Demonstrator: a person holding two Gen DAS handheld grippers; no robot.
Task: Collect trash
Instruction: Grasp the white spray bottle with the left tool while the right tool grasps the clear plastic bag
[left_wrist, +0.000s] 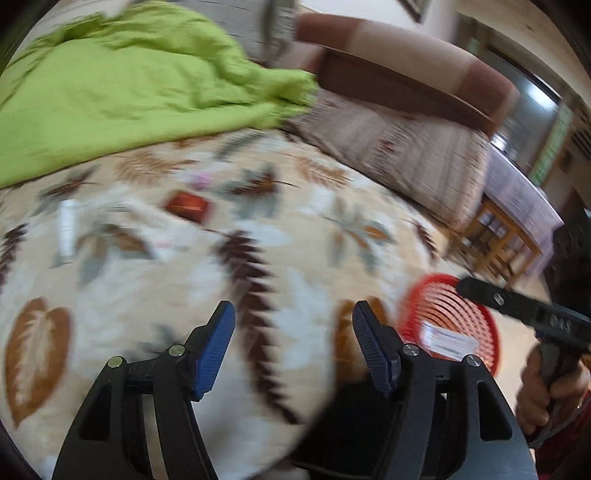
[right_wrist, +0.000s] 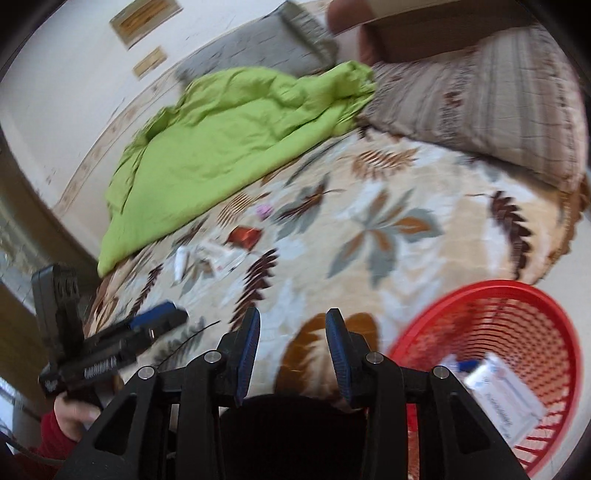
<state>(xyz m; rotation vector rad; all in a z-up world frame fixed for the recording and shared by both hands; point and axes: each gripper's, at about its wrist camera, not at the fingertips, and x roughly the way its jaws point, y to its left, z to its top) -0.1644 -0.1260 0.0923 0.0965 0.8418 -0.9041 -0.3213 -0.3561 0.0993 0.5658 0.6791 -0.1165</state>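
Both grippers hover over the leaf-patterned bed (right_wrist: 369, 206), left gripper (left_wrist: 293, 325) and right gripper (right_wrist: 291, 332) with jaws apart and empty. Scattered trash (right_wrist: 218, 254) lies mid-bed beside the green blanket (right_wrist: 221, 140); the red basket (right_wrist: 517, 332) holds a white packet (right_wrist: 506, 398).

bed (right_wrist: 369, 266): blanket (right_wrist: 221, 140) at 11 | wrappers (right_wrist: 221, 251) in middle, below blanket | basket (right_wrist: 517, 306) at 4, off bed | box (right_wrist: 506, 402) in basket
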